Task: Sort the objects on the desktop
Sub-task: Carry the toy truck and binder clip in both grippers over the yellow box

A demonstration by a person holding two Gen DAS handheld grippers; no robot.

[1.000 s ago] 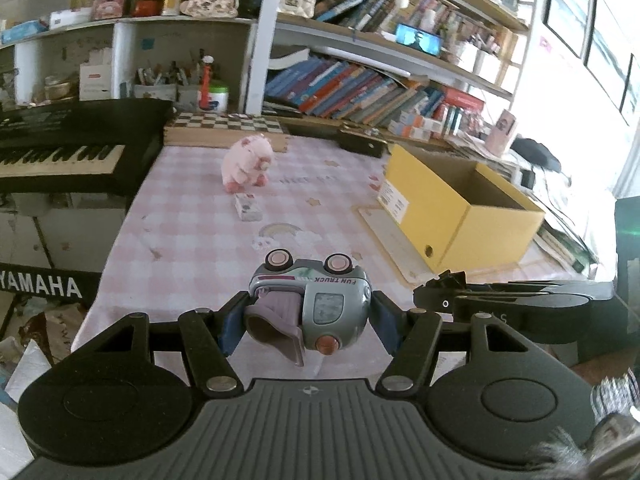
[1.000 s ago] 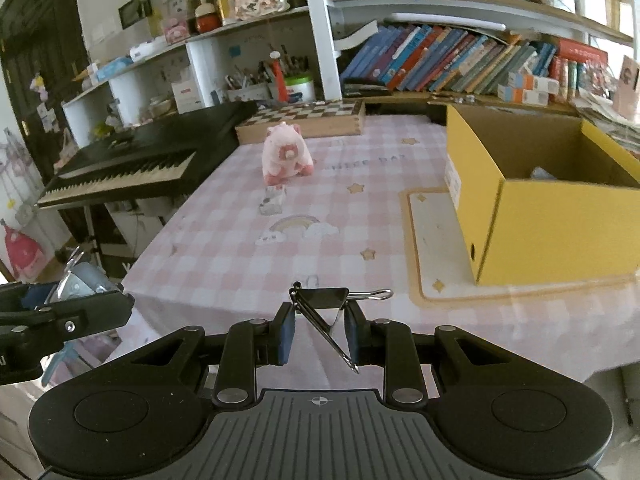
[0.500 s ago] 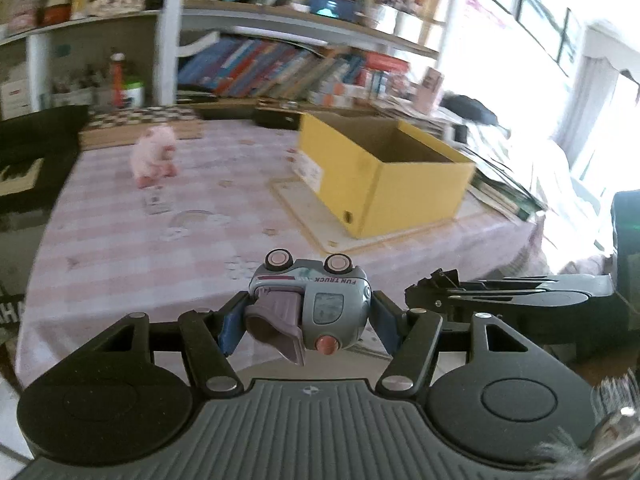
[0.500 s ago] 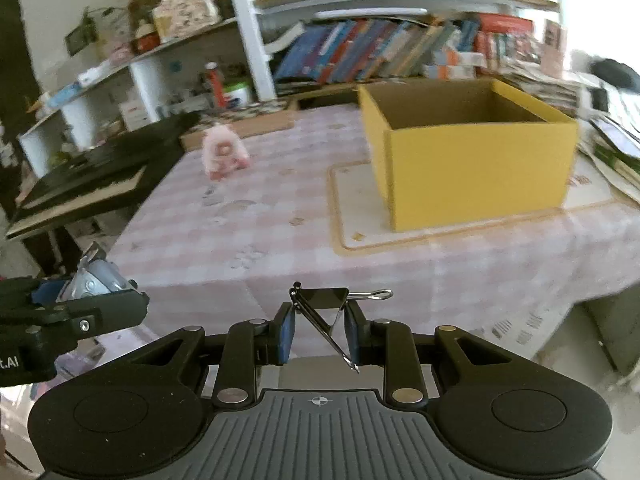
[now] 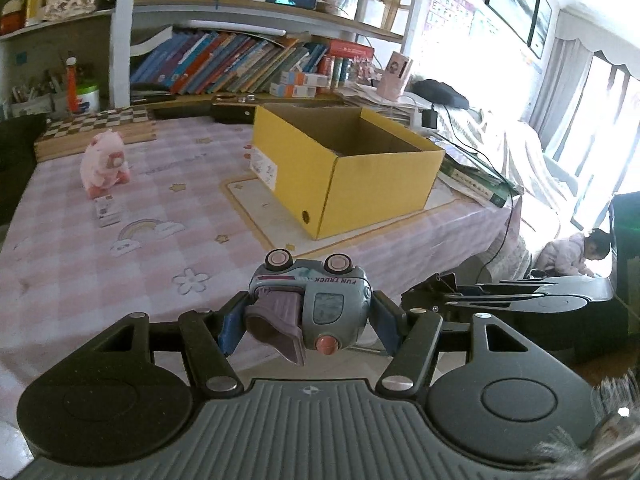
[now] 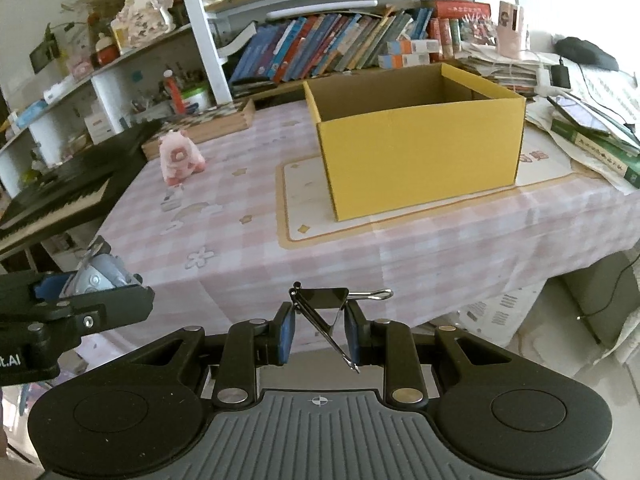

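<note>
My left gripper (image 5: 308, 320) is shut on a grey toy truck (image 5: 316, 304), held on its side above the table's front edge. My right gripper (image 6: 320, 328) is shut on a black binder clip (image 6: 326, 306), held off the table's near edge. An open yellow cardboard box (image 5: 352, 168) stands on a cream mat at the table's right; it also shows in the right wrist view (image 6: 416, 148). A pink plush pig (image 5: 105, 164) and a small white card (image 5: 107, 210) lie at the far left. The right gripper shows side-on in the left wrist view (image 5: 460, 298).
A pink checked tablecloth (image 5: 120, 264) covers the table. A chessboard box (image 5: 96, 128) and bookshelves (image 5: 248, 64) stand behind. A black keyboard (image 6: 52, 196) is to the left. Books and papers (image 6: 592, 128) pile up on the right. A child (image 5: 572, 256) sits on the floor at far right.
Both grippers have swung to the right and pulled back a little, so the yellow box now sits nearer the middle of each view. Both still hold their objects.
</note>
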